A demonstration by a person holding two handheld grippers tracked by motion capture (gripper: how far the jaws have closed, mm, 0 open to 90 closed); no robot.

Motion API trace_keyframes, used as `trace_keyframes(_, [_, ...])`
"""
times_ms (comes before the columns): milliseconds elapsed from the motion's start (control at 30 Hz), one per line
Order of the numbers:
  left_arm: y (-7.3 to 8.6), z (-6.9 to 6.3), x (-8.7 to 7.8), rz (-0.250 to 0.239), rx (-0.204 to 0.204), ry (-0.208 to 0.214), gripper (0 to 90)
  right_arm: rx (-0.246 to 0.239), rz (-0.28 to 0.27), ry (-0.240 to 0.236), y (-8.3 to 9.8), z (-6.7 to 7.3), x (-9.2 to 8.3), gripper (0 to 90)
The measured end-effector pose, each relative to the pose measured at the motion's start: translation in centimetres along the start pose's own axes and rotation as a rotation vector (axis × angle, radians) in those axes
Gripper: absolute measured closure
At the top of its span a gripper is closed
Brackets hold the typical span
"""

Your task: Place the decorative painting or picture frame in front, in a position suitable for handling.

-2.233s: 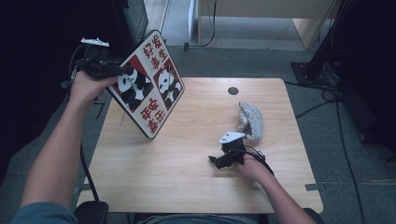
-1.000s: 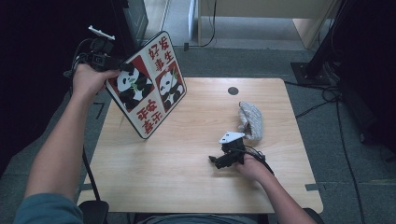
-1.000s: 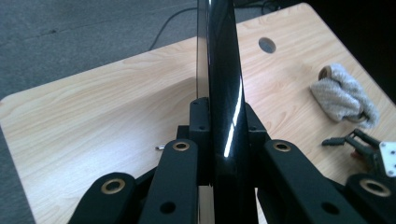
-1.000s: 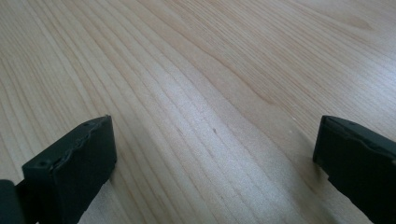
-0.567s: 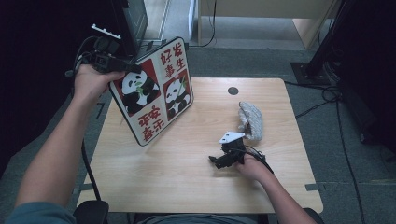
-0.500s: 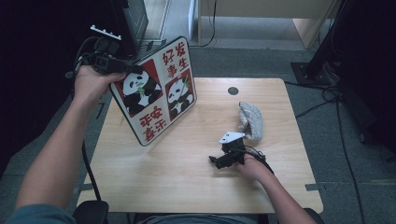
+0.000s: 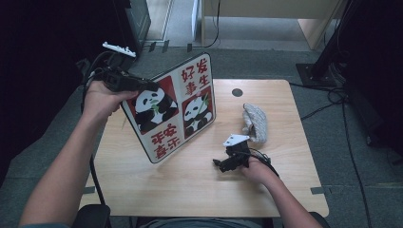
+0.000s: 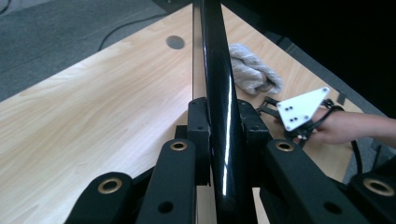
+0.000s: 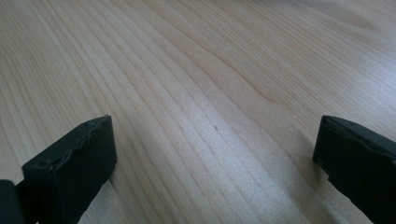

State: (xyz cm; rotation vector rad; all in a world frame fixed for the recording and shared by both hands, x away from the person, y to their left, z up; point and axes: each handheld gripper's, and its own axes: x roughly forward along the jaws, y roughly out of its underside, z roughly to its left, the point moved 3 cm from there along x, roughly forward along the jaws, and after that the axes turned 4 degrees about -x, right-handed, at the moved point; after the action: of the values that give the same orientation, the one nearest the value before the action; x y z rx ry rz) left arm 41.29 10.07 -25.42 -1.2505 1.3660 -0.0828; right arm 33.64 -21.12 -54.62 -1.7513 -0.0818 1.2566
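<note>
Since the earlier frames the left claw (image 7: 142, 86) has carried the panda board (image 7: 176, 107) rightward over the counter (image 7: 190, 185) and swung it more upright; its printed face now looks toward the person and its lower corner sits near the counter's middle, though whether it touches the wood cannot be told. The left claw is clenched on the board's upper left edge, and in the left gripper view the dark, glossy edge (image 8: 219, 93) runs straight up between the two pads. Right of the board, near the far edge of the counter, lies a round dark hole (image 7: 237, 92). Further right a grey knitted cloth (image 7: 254, 122) lies crumpled on the wood, just beyond the right claw (image 7: 219, 165). That claw has kept its place, low over the counter and well apart from the board; in the right gripper view its jaws stand wide, released, with bare wood between them. Cables (image 7: 342, 104) trail over the floor at the far right.
</note>
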Motion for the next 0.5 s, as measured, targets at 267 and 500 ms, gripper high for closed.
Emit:
trace_keyframes(267, [1.2,-1.1,1.2,-0.018,0.002,0.038,79.8,0.001,0.001,0.001,0.0,0.0,0.0,0.0])
trace_keyframes(500, [1.8,-1.7,1.9,-0.028,0.007,0.039,79.5,0.002,0.002,0.001,0.0,0.0,0.0,0.0])
